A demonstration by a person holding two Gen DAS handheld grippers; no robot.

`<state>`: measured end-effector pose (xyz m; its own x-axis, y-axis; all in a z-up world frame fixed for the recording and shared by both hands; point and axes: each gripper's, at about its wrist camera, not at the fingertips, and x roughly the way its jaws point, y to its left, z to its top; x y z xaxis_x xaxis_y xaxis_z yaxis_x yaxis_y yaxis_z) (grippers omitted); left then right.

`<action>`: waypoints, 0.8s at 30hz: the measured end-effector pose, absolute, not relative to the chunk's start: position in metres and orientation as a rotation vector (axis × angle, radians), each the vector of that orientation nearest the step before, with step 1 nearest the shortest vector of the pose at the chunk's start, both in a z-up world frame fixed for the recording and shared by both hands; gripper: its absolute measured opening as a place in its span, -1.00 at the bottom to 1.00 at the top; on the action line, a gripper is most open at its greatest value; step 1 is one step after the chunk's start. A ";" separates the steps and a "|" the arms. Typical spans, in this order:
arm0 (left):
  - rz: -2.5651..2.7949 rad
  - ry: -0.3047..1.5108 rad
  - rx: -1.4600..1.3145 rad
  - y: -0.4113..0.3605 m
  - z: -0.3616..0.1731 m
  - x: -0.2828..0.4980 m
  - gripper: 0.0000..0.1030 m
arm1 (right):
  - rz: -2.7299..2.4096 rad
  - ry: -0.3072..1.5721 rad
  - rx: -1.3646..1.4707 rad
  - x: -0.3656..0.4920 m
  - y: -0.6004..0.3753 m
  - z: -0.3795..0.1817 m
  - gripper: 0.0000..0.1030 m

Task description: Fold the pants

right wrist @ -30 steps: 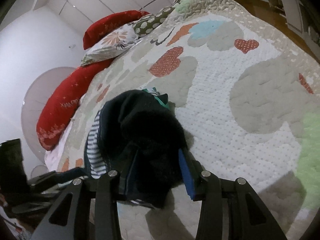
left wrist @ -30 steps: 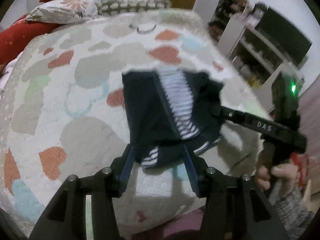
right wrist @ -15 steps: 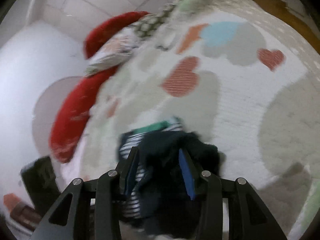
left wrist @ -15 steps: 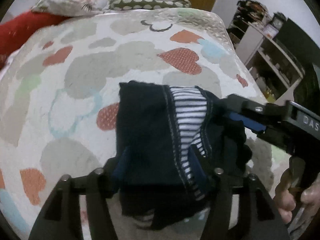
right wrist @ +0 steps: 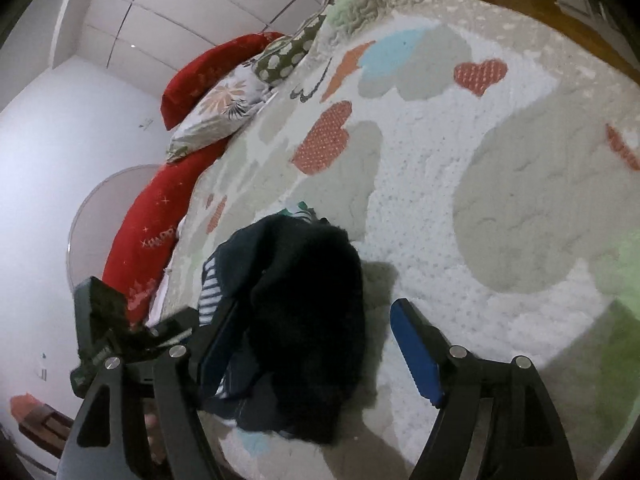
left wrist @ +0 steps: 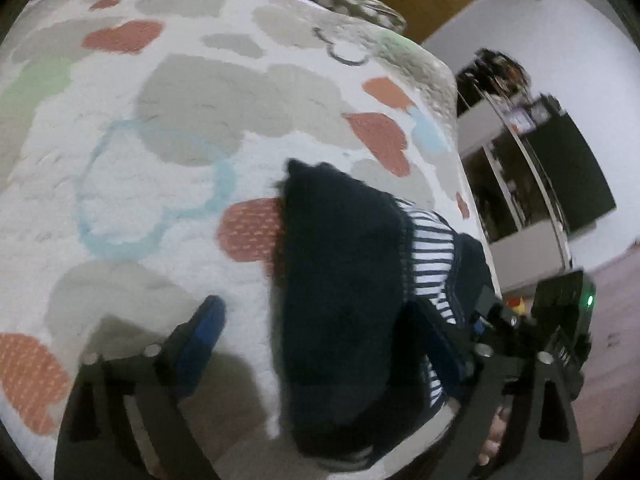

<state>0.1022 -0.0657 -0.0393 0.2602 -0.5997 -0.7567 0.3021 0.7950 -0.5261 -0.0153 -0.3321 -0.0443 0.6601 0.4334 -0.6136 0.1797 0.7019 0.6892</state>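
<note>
The dark navy pants with a blue-and-white striped lining (left wrist: 344, 280) are seen folded into a compact bundle, laid near the edge of the bed on a white quilted bedspread printed with red hearts and grey patches (left wrist: 168, 168). In the left wrist view, the left gripper (left wrist: 320, 332) is spread wide, one blue-padded finger resting on the bedspread beside the bundle and the other at the bundle's far side. In the right wrist view, the right gripper (right wrist: 316, 344) is likewise held wide apart, with the pants (right wrist: 296, 312) lying between its fingers and nothing pinched. Behind the bundle, a red bolster cushion (right wrist: 148, 232) and a floral pillow (right wrist: 216, 116) are lined up along the bedspread (right wrist: 480, 184) by the wall.
</note>
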 end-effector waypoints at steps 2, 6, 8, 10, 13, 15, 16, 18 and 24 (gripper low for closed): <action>-0.698 1.177 -0.304 -0.081 -0.039 0.100 0.86 | 0.174 0.852 0.800 -0.011 -0.330 -0.045 0.62; -0.711 1.196 -0.243 -0.103 -0.039 0.092 0.22 | 0.209 0.852 0.781 0.001 -0.319 -0.046 0.32; -0.684 1.183 -0.229 -0.102 -0.032 0.089 -0.05 | 0.249 0.876 0.798 0.006 -0.313 -0.047 -0.02; -0.671 1.161 -0.217 -0.096 -0.021 0.089 -0.32 | 0.257 0.862 0.789 0.006 -0.308 -0.041 -0.15; -0.652 1.128 -0.240 -0.081 -0.008 0.094 -0.32 | 0.277 0.843 0.761 0.010 -0.302 -0.026 -0.18; -0.624 1.104 -0.241 -0.073 0.000 0.106 -0.32 | 0.301 0.836 0.732 0.022 -0.295 -0.014 -0.18; -0.607 1.098 -0.242 -0.070 0.001 0.112 -0.31 | 0.305 0.835 0.714 0.029 -0.291 -0.009 -0.18; -0.551 1.078 -0.226 -0.063 0.002 0.126 -0.21 | 0.318 0.837 0.662 0.048 -0.281 0.000 -0.18; -0.391 1.109 -0.130 -0.050 -0.024 0.148 0.47 | 0.206 0.925 0.489 0.094 -0.262 -0.020 -0.05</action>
